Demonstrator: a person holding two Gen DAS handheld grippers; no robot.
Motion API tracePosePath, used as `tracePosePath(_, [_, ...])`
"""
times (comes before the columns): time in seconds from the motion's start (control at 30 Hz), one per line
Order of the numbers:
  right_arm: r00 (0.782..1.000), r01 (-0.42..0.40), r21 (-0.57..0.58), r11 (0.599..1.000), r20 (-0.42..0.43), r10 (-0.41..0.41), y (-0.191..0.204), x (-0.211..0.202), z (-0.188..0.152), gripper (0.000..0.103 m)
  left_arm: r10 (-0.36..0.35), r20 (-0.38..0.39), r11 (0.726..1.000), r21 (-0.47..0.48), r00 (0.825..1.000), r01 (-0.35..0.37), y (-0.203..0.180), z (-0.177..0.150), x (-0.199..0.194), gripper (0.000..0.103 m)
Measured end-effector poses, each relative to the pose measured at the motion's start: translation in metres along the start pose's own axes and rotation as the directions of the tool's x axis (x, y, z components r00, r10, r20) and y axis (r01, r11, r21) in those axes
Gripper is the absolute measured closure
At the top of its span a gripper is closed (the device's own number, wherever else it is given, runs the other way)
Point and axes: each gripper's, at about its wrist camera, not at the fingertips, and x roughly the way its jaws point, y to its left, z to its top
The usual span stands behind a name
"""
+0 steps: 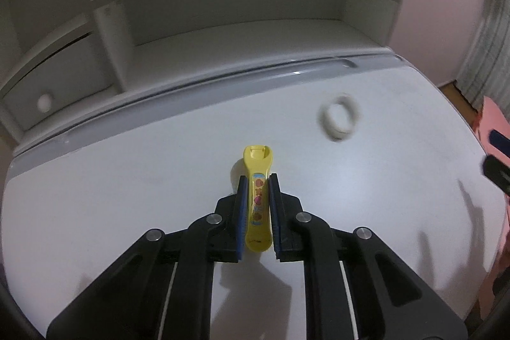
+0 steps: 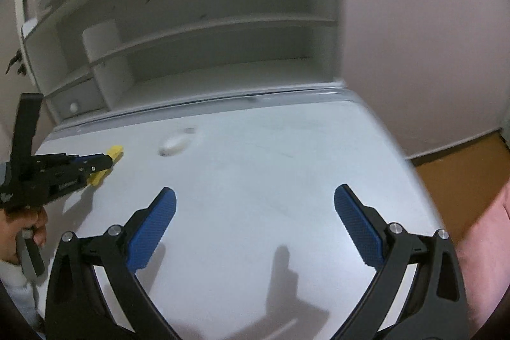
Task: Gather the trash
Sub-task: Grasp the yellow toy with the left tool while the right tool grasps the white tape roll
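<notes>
1. The left gripper (image 1: 258, 180) has its jaws pinching a yellow plastic piece (image 1: 257, 199) with small cartoon stickers down its middle; the blue pads (image 1: 243, 206) press on both long sides, and its rounded head pokes out toward 12 o'clock.
2. That yellow piece sits low over the white bench (image 1: 127, 212), about mid-bench, casting a shadow just beneath it (whether it touches the surface, I cannot tell).
3. A white ring (image 1: 338, 117), blurred, lies on the bench at about 1 o'clock from the held piece, well apart from it.
4. The right gripper (image 2: 255, 206) hangs over the near bench edge with jaws spread wide, nothing between them.
5. Behind the bench, at 12 o'clock, stands a white shelf unit (image 1: 239, 31) with a small drawer (image 1: 54, 91) at its left.
</notes>
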Motion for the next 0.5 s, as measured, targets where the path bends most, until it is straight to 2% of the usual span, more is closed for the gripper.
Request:
tracePosePath(0.13, [0.996,-0.056,-0.013,0.998,-0.071,0.055,0.038,0.051,0.027,0.007,0.009,-0.004,0.999,-0.047,1.0,-0.01,0.025,-0.001,0.007,0.091])
tracePosePath(0.3, [0.988,-0.066,-0.036,0.997,-0.139,0.06,0.081,0.104,0.046,0.007,0.002,0.014,0.997,-0.072,1.0,-0.001,0.04,0.0,0.009,0.091])
tracePosePath(0.43, [0.98,-0.05,-0.044,0.998,-0.197,0.04,0.092,0.128,0.046,0.006,-0.008,0.015,0.997,-0.075,1.0,0.009,0.043,-0.002,0.007,0.091])
tracePosePath(0.5, [0.982,-0.041,-0.049,0.998,-0.185,0.031,0.093,0.127,0.047,0.009,-0.011,0.015,0.997,-0.072,1.0,0.012,0.042,-0.002,0.005,0.091])
